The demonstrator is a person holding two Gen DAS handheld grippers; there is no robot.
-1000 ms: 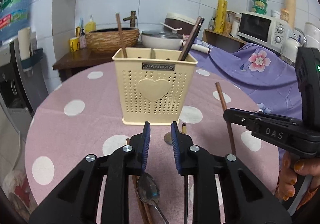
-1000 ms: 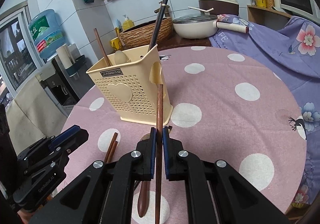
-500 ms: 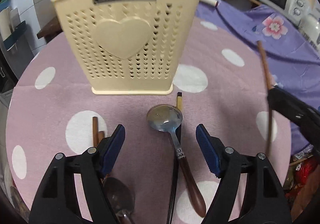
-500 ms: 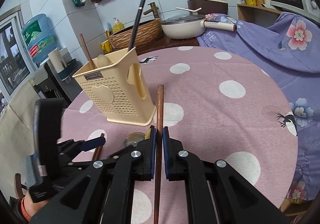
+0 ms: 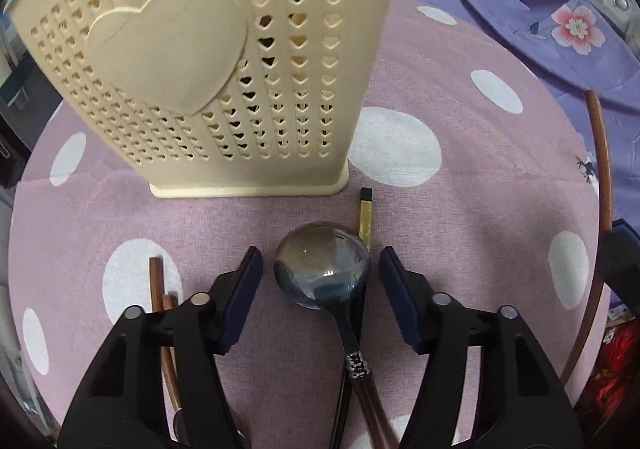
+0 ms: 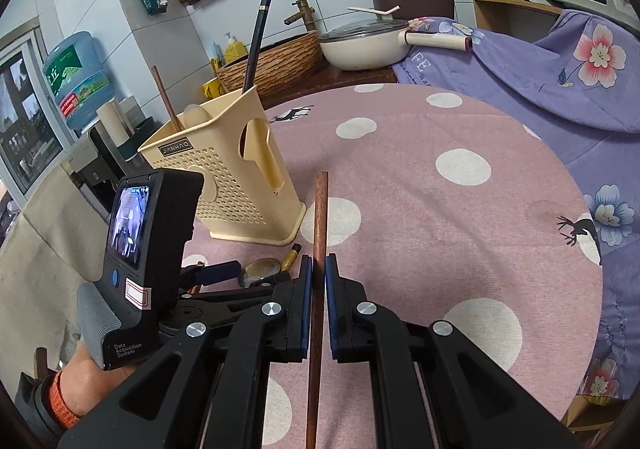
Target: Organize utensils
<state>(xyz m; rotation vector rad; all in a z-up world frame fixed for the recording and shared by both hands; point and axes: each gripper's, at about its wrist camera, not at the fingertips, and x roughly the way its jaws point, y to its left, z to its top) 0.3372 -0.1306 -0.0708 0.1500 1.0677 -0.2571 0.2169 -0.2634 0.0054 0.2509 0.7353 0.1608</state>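
A cream utensil caddy [image 5: 208, 61] [image 6: 236, 181] with heart-shaped holes stands on the pink dotted tablecloth [image 5: 460, 209]. In front of it lies a metal spoon [image 5: 322, 273] with a brown handle, over a black chopstick with a gold tip [image 5: 366, 215]. My left gripper [image 5: 320, 277] hangs low over the spoon, its jaws closing on either side of the bowl without touching it. My right gripper [image 6: 316, 277] is shut on a brown wooden chopstick [image 6: 319, 233] that points forward. In the caddy stand a black chopstick [image 6: 258, 41], a brown chopstick [image 6: 166, 99] and a pale spoon.
Two brown chopsticks [image 5: 160, 285] lie left of the left gripper. A purple flowered cloth [image 6: 560, 61] covers the space right of the table. Behind are a woven basket [image 6: 272, 65], a lidded pan [image 6: 364, 45], a microwave and a water bottle [image 6: 76, 81].
My left gripper dropped down and forward towards the spoon in front of the caddy; its jaws spread wide, then drew in somewhat. The right gripper kept hold of the brown chopstick and barely shifted.
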